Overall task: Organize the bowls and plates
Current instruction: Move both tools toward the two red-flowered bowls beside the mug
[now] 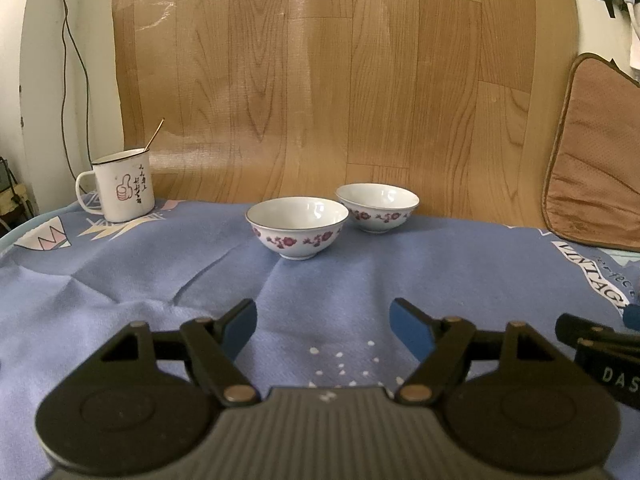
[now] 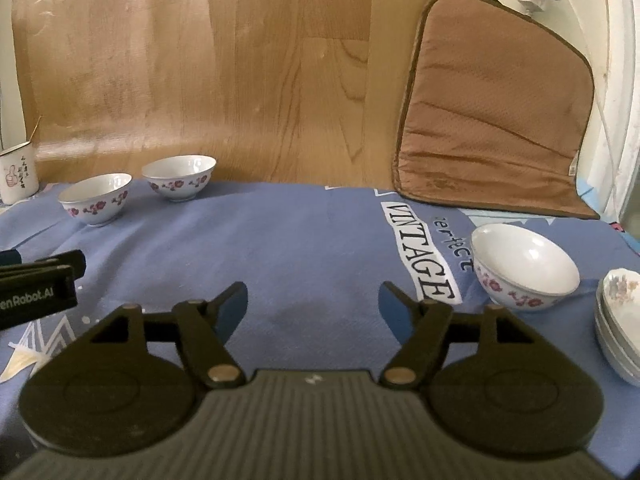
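Two white bowls with red flower bands stand upright on the blue cloth: a nearer one (image 1: 297, 227) and a farther one (image 1: 377, 207) to its right, apart from each other. Both show in the right wrist view, the nearer bowl (image 2: 96, 197) and the farther bowl (image 2: 179, 176), at far left. A third flowered bowl (image 2: 524, 266) sits at the right, next to a stack of plates (image 2: 618, 320) at the right edge. My left gripper (image 1: 324, 320) is open and empty, well short of the bowls. My right gripper (image 2: 314, 300) is open and empty over bare cloth.
A white enamel mug (image 1: 122, 190) with a stick in it stands at the far left. A brown cushion (image 2: 492, 108) leans on the wall at the back right. A wood-pattern sheet (image 1: 320, 80) covers the back wall. The blue cloth (image 2: 304, 232) bears a "VINTAGE" print.
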Motion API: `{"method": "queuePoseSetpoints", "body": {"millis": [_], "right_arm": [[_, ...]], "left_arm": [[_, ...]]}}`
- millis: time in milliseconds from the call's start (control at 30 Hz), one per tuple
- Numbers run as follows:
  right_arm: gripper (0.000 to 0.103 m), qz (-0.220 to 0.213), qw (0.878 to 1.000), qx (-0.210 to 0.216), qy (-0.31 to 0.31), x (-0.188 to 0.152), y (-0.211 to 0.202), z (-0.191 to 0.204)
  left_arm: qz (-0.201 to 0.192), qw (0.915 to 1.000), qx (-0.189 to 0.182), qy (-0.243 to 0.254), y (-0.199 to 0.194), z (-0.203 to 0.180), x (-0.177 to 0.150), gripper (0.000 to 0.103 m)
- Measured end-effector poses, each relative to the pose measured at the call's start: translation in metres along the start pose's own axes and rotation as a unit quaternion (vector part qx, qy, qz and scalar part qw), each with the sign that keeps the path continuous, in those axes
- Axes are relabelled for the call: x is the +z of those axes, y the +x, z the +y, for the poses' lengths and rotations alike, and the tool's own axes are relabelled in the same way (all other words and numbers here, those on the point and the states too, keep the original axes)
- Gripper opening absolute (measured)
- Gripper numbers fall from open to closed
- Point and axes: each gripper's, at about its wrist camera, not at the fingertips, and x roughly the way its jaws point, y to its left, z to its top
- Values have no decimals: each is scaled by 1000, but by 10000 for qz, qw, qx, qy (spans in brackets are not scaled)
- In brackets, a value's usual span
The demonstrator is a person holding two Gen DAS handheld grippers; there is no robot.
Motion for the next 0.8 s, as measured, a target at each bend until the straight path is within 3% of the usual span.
{"method": "queuePoseSetpoints", "body": {"millis": [800], "right_arm": [[82, 437, 9986, 140, -248, 0, 13, 11]], "left_arm": [[-15, 10000, 12, 13, 0, -1, -1, 76]]}}
